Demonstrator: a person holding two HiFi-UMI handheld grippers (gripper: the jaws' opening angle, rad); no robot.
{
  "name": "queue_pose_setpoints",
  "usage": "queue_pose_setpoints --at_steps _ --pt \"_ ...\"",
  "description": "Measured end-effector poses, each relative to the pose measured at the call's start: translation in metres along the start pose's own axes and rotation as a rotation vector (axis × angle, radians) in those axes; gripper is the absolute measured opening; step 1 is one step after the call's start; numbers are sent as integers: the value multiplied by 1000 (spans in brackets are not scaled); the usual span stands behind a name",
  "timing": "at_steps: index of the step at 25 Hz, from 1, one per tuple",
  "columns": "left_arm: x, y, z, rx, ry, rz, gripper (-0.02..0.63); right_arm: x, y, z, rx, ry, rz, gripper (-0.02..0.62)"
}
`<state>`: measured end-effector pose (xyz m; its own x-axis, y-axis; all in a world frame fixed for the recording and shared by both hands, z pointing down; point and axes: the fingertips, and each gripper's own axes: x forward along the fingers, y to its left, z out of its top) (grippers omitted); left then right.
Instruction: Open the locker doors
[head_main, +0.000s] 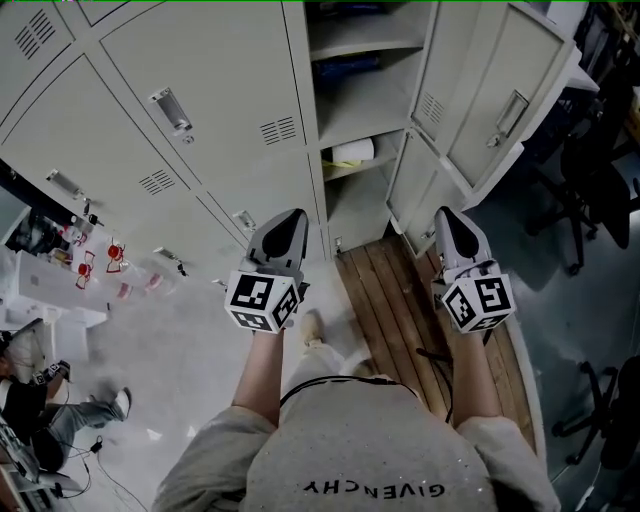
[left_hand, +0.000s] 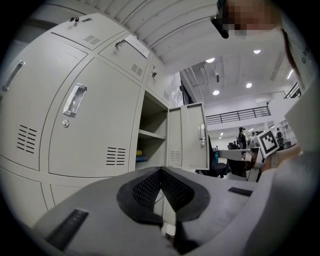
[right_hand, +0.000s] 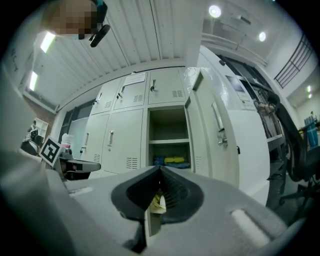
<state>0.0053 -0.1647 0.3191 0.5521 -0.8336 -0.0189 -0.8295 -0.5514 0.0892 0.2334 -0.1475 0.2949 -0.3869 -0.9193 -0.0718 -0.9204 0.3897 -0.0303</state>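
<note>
A bank of pale grey lockers (head_main: 190, 60) fills the upper head view. One column stands open, its two doors (head_main: 500, 100) swung out to the right and its shelves (head_main: 365, 100) exposed. The doors to the left are closed, each with a metal handle (head_main: 170, 110). My left gripper (head_main: 285, 235) hangs shut and holding nothing in front of the closed lower doors. My right gripper (head_main: 452, 228) is shut and holds nothing near the lower open door (head_main: 415, 190). The left gripper view shows a closed door's handle (left_hand: 75, 99) and the open door (left_hand: 192, 137). The right gripper view shows the open compartment (right_hand: 170, 140).
A wooden platform (head_main: 390, 300) lies on the floor below the open column. Office chairs (head_main: 590, 200) stand at the right. A white table (head_main: 60, 300) with red items is at the left, and a person (head_main: 40, 400) sits below it. A white roll (head_main: 350, 152) lies on a shelf.
</note>
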Motion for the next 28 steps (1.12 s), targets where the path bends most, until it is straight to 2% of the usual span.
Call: queue_pose_setpoints --at_steps 11,28 --pt "-36 -11 -6 -11 -9 43 -2 -25 31 -12 -2 15 47 3" --pt "-66 -11 4 -7 -33 78 -2 -44 46 -12 25 7 52 3"
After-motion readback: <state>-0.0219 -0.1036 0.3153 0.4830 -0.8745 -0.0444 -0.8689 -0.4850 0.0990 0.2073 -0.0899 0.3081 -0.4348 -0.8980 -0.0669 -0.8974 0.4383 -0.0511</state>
